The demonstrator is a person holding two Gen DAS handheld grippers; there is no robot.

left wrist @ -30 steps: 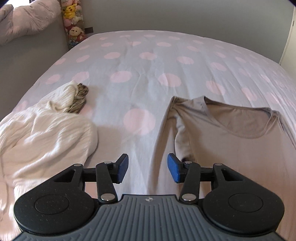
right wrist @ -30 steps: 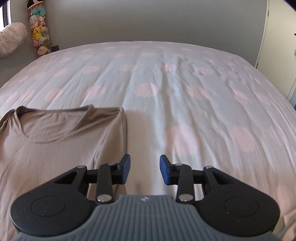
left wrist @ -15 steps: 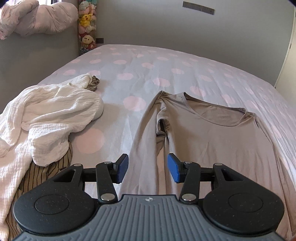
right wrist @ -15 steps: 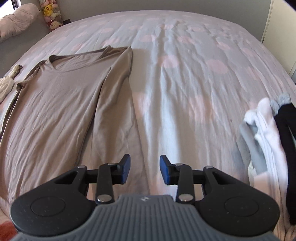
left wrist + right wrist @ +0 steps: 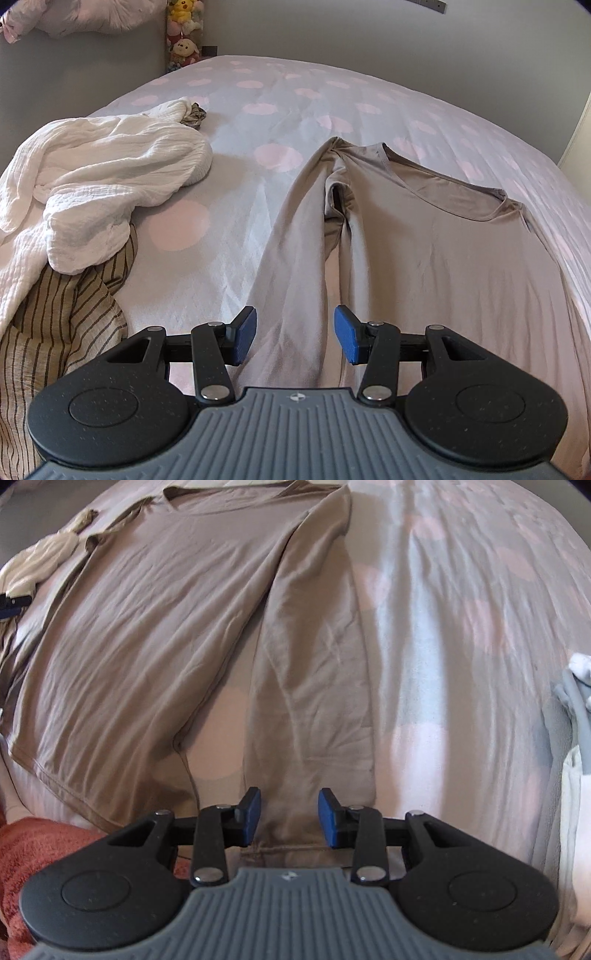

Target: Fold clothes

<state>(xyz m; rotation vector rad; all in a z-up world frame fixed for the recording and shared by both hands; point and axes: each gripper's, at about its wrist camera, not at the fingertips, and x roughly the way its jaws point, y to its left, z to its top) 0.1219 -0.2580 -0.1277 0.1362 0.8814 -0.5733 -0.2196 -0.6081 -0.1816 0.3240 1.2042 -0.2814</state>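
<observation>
Two grippers are up over one long-sleeved taupe shirt that lies spread flat, front up, on the bed with its pale sheet dotted pink. Through the left wrist camera I see my left gripper with its blue pads parted and nothing pinched between them; it sits above the shirt's one sleeve, which runs from 12 o'clock at the shoulder down to 6 o'clock, passing under the gap of the jaws. I cannot tell whether the pads touch the cloth. The neckline lies toward 1 o'clock from that gripper.

At 10 o'clock in the same view is a heap of crinkled white cloth, and a tan striped garment pokes out from under it at 8 o'clock. Plush toys stand against the wall far off at 11 o'clock.

Through the right wrist camera my right gripper is also unclenched, holding nothing, poised over the cuff end of the other sleeve; the hemmed cuff edge shows just under the pads at 6 o'clock. The shirt's body fills the view from 9 to 12 o'clock, its bottom hem at 8 o'clock. Folded white and grey clothes rest at 3 o'clock, well apart from the shirt. A rust-red towel-like fabric shows at 8 o'clock by the bed's edge.
</observation>
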